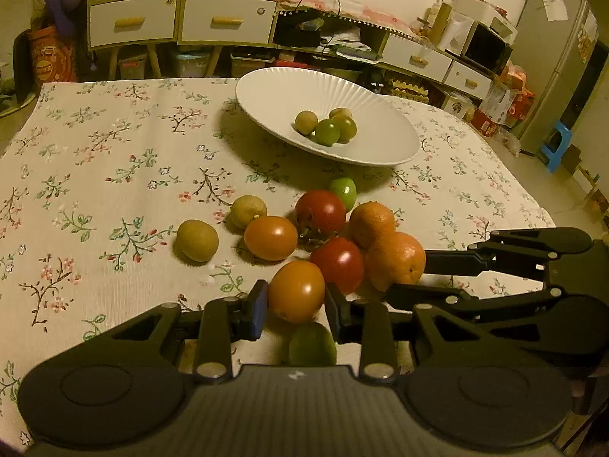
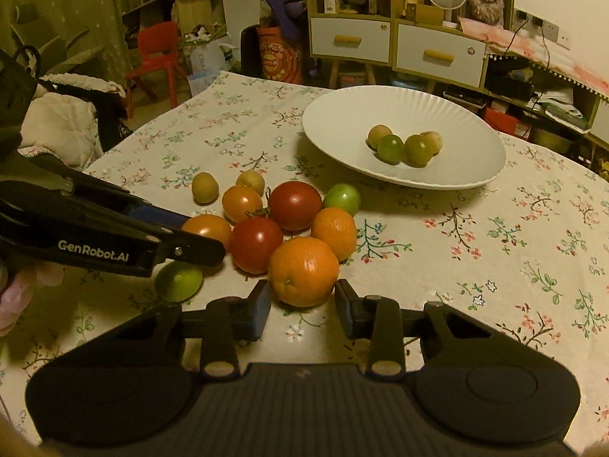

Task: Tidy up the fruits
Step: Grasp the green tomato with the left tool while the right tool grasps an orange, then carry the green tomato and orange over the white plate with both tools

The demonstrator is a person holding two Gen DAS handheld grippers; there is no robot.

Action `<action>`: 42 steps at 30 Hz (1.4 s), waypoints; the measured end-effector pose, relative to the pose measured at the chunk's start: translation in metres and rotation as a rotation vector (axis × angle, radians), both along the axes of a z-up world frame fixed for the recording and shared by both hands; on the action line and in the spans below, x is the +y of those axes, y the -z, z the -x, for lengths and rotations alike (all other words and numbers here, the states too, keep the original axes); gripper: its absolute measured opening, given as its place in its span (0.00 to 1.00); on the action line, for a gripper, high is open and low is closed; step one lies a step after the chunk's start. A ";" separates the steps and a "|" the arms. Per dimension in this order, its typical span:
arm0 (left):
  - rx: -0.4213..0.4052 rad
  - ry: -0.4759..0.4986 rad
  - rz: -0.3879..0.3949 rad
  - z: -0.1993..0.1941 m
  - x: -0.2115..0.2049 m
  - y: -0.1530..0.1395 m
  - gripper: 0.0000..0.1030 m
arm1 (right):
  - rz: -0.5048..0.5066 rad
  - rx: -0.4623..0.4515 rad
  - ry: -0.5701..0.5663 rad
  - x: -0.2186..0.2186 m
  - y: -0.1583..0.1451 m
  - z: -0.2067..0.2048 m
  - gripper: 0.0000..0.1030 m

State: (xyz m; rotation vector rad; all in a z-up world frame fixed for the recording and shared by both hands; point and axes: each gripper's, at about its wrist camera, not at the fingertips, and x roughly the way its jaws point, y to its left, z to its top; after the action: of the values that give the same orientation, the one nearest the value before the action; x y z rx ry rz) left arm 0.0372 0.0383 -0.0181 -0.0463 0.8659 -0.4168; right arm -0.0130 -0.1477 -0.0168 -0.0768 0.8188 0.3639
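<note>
left gripper [image 1: 296, 304] pinching smooth orange-yellow tomato [image 1: 296, 291], near side of pile before ribbed white ceramic plate [image 1: 278, 91] | right gripper [image 2: 302, 302] spread around dimpled round orange [image 2: 303, 271], pads apart from peel | likely soft, slippery: grip at widest girth, gently | plate holding four small green-tan fruits [image 2: 403, 144]

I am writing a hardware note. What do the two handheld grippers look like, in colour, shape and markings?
Both are matte black plastic. The left gripper and the right gripper each have a ribbed grey-black body, two round side lobes, silver pivot pins and linkage arms. The fingers carry blue pads. White lettering "GenRobot.AI" marks the left gripper's side. No cables are visible.
</note>
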 end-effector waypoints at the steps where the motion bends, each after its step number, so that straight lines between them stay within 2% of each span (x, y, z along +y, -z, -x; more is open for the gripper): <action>1: -0.001 0.001 0.001 0.000 0.000 -0.001 0.34 | -0.003 -0.002 -0.001 0.000 -0.001 0.000 0.32; 11: -0.013 0.013 0.013 0.002 -0.001 -0.008 0.34 | -0.021 -0.014 0.000 -0.003 -0.010 -0.003 0.25; 14: 0.000 0.012 0.010 0.002 0.000 -0.006 0.34 | -0.012 -0.001 -0.005 -0.002 -0.009 -0.004 0.27; 15: 0.005 0.011 0.008 0.001 0.000 -0.005 0.34 | -0.010 0.004 -0.003 -0.002 -0.007 -0.004 0.34; 17: 0.010 0.010 0.007 0.001 0.000 -0.003 0.34 | -0.009 0.010 0.005 -0.002 -0.004 -0.004 0.41; 25: 0.009 0.012 0.003 0.003 -0.001 -0.003 0.34 | -0.017 0.051 0.004 0.001 0.006 -0.009 0.40; 31: 0.004 0.011 0.008 0.003 0.000 -0.006 0.34 | -0.034 0.047 -0.005 -0.001 0.006 -0.007 0.37; 36: -0.011 0.008 0.023 0.004 0.002 -0.012 0.34 | -0.042 0.028 0.002 -0.003 -0.002 -0.005 0.36; 42: -0.051 -0.004 0.034 0.001 0.000 -0.025 0.34 | -0.081 -0.024 0.026 -0.010 -0.026 -0.010 0.36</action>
State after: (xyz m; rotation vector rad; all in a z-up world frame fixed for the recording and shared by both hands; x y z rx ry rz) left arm 0.0359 0.0385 0.0067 -0.0683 0.8088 -0.4276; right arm -0.0025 -0.1575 0.0089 0.0052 0.7800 0.3708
